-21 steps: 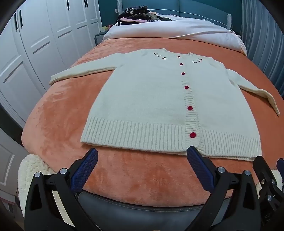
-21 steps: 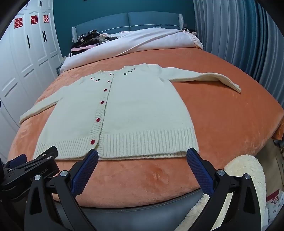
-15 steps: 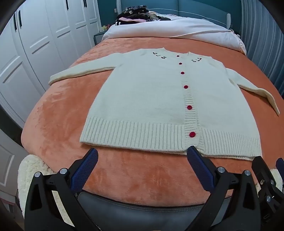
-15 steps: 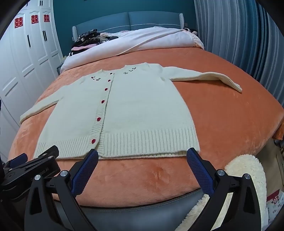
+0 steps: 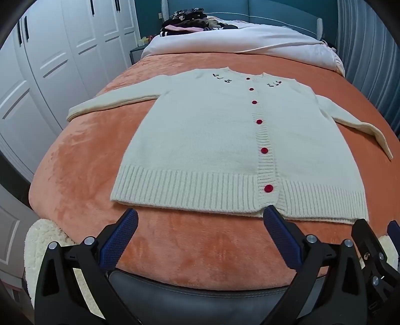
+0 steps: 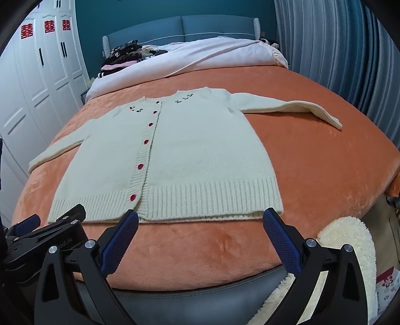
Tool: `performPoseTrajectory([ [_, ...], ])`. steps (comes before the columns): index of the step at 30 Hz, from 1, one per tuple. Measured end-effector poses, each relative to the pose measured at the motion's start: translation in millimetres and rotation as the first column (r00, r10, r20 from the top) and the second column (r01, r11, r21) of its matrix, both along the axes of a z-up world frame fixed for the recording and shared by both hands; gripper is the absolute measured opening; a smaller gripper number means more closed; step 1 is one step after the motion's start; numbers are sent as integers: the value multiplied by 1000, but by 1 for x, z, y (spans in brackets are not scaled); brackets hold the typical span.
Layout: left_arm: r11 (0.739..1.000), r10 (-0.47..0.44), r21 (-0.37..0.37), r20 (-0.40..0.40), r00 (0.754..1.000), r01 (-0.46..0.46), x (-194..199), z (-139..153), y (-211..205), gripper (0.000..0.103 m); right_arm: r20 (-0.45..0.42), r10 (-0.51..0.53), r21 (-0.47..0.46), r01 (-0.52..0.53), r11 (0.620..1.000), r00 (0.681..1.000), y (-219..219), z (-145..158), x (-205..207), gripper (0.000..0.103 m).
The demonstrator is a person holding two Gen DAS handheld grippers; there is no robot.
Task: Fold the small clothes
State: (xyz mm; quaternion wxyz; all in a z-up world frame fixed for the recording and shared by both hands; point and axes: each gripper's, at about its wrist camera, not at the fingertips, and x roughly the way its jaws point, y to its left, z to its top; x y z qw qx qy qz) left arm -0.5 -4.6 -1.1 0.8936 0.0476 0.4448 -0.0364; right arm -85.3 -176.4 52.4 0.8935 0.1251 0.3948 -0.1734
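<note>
Both grippers, left [image 5: 200,225] and right [image 6: 200,225], gape empty below the cardigan [image 5: 225,140]; a shallow pinch at centre frame could lift only the top knit layer.

Both cams at bed [image 5: 175,245] foot, sharing cardigan [image 6: 175,155].

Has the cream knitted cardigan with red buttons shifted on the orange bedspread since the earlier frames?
No. The cream knitted cardigan lies flat in the same spot on the orange bedspread; only the cameras drifted slightly.

Bed, orange plush blanket [image 5: 175,245]: 1 cream cardigan [image 5: 212,140] flat just ahead of the fingers; white duvet [image 5: 250,42] and dark clothes pile [image 5: 185,22] far ahead.
</note>
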Motion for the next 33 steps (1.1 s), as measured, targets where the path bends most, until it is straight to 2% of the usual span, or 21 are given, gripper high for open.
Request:
performPoseTrajectory([
  [33, 1000, -8, 9, -4, 1000, 8, -1, -4, -1, 98, -10, 6, 15, -6, 1000, 1000, 2, -4, 2, 98],
])
